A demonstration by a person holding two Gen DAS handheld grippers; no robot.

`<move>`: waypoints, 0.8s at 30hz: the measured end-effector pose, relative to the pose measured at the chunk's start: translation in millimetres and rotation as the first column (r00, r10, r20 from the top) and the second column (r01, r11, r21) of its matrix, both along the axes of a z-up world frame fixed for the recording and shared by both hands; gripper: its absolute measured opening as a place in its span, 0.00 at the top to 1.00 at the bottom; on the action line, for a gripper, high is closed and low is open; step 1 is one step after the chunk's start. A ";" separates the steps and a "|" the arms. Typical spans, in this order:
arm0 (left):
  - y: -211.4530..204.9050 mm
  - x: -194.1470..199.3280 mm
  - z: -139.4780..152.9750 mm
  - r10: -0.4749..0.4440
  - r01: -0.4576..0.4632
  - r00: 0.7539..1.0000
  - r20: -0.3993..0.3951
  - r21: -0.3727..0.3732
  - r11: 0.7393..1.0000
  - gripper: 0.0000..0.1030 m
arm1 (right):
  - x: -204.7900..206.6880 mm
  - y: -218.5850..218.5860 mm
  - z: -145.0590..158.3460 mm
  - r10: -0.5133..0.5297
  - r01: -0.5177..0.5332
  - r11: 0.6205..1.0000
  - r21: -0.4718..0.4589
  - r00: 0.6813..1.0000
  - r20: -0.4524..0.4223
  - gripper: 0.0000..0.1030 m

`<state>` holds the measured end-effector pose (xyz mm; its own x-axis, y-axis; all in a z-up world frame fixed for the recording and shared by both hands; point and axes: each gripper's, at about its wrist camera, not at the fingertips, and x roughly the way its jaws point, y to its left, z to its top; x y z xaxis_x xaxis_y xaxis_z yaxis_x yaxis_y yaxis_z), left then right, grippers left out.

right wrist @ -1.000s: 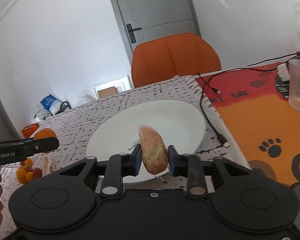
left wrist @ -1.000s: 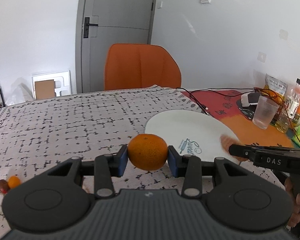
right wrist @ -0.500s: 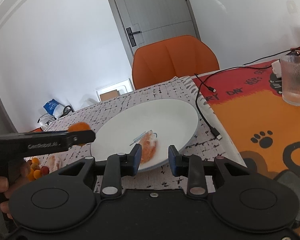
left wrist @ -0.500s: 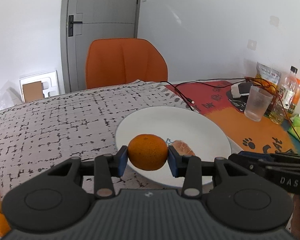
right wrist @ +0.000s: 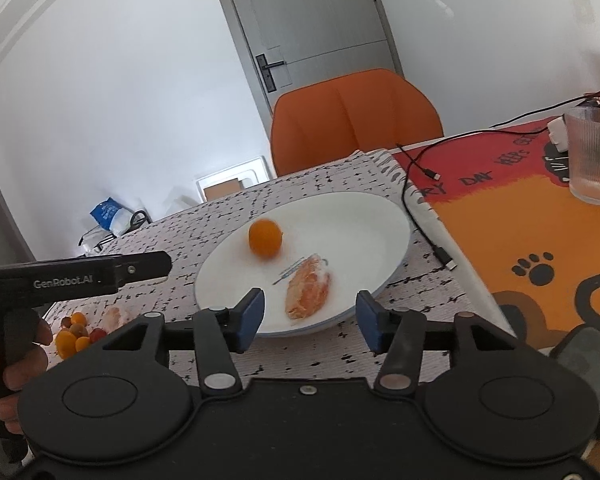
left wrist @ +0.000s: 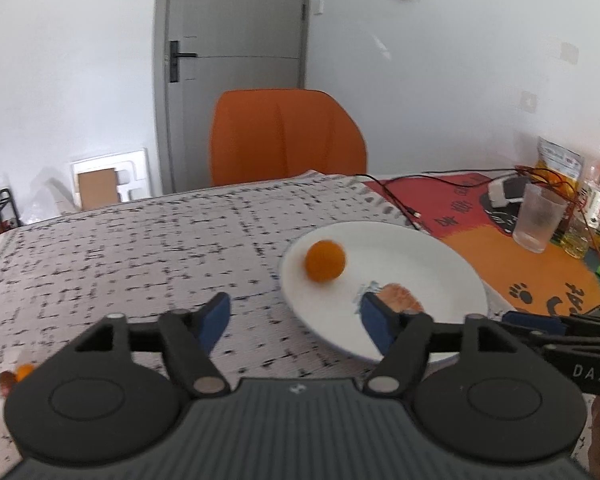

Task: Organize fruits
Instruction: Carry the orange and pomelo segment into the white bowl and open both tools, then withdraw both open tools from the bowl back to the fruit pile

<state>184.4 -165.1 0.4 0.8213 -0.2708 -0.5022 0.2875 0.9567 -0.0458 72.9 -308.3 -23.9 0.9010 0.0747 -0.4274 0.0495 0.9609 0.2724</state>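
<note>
A round orange mandarin (right wrist: 265, 238) and a peeled orange segment (right wrist: 308, 286) lay on the white round plate (right wrist: 380, 216); small tomatoes (right wrist: 74, 334) waited on the table (left wrist: 120, 248). The segment's long axis ran diagonally, far end toward the plate's centre. Both the left gripper (left wrist: 294, 318) and right gripper (right wrist: 310, 318) were opening their fingers, empty.

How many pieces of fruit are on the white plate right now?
2: a whole orange on the plate's far left, and a peeled citrus piece nearer its front edge.
</note>
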 end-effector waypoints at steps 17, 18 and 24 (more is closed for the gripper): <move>58.3 -44.6 10.1 0.098 -0.097 0.995 0.032 -0.030 0.995 0.08 | -3.5 35.5 10.4 -0.032 0.035 0.997 -0.067 0.998 0.046 0.00; 61.5 -46.0 10.6 0.108 -0.107 0.994 0.030 -0.030 0.994 0.07 | -3.6 38.4 10.9 -0.028 0.031 0.997 -0.066 0.999 0.044 0.00; 78.8 -53.5 13.9 0.181 -0.181 0.983 0.036 -0.029 0.983 0.07 | -4.3 55.6 14.5 0.004 0.001 0.997 -0.077 0.998 0.058 0.00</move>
<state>130.9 -86.3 14.3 0.8764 -0.1281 -0.4643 0.1117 0.9918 -0.0628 68.7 -252.8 -9.5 0.9245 0.0449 -0.3785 0.0344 0.9791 0.2002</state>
